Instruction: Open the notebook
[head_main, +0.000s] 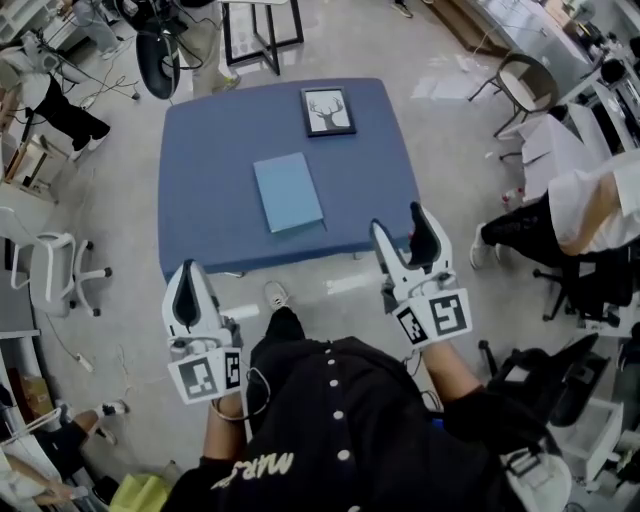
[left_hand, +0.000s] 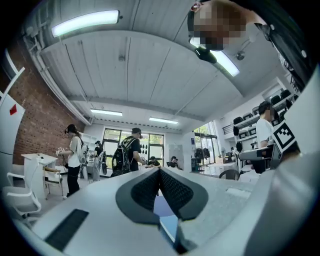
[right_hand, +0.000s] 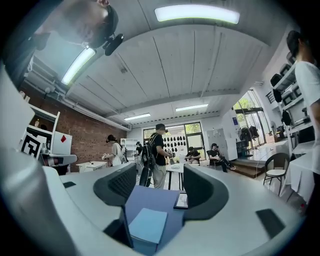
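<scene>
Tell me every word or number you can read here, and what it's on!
"MAR": white print on the person's black shirt, as best it reads; the rest is too warped to read.
Square markers: patterns only, no words.
Notebook and framed picture: no readable text.

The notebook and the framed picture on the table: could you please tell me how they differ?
The notebook is plain light blue; the framed picture shows an antlered deer on white inside a dark frame. The notebook is the larger. It lies near the middle of the blue table, the framed picture nearer its far edge. Both lie flat, apart.
</scene>
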